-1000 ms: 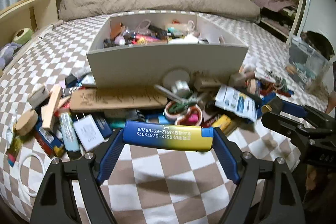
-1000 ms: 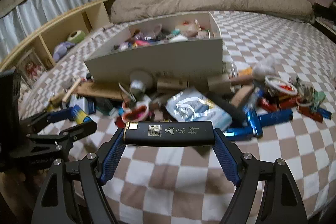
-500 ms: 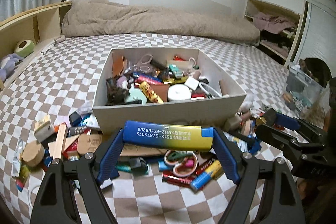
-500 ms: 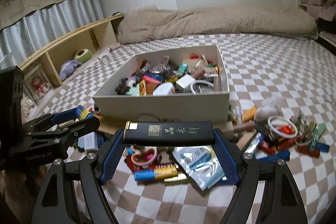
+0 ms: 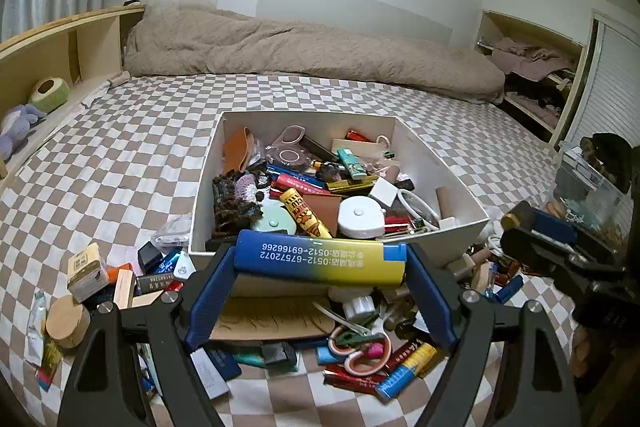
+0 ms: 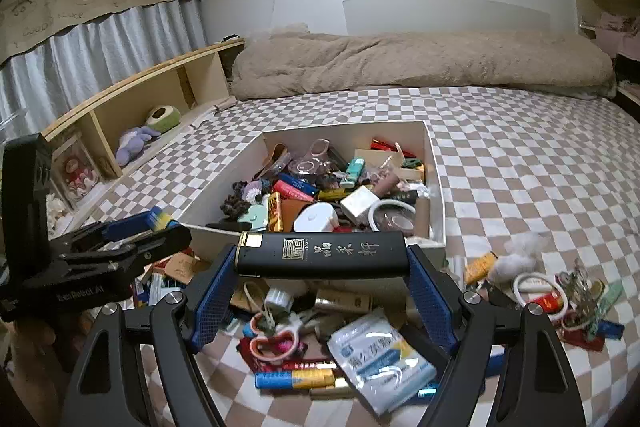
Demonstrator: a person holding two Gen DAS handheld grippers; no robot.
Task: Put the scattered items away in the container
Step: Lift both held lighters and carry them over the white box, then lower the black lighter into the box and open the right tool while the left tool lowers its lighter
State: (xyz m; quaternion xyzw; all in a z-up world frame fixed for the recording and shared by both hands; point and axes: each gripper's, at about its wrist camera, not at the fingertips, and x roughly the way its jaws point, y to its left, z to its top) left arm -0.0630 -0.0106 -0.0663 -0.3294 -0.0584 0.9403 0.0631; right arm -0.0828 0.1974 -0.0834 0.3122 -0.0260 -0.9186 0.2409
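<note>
**Two lighters aloft before the box**

Left wrist view: my left tool (image 5: pixel 320 261) clamps a blue-and-yellow lighter (image 5: pixel 320 258) crosswise between its blue pads, raised just in front of the white box (image 5: pixel 440 251), which is heaped with small items. Scissors (image 5: pixel 362 347) and other loose items lie on the checkered bed (image 5: pixel 120 163) below.

Right wrist view: my right tool (image 6: pixel 320 255) grips a black lighter (image 6: pixel 320 253) end to end, level, before the box's near wall. A foil packet (image 6: pixel 380 355) lies on the bed beneath.
</note>
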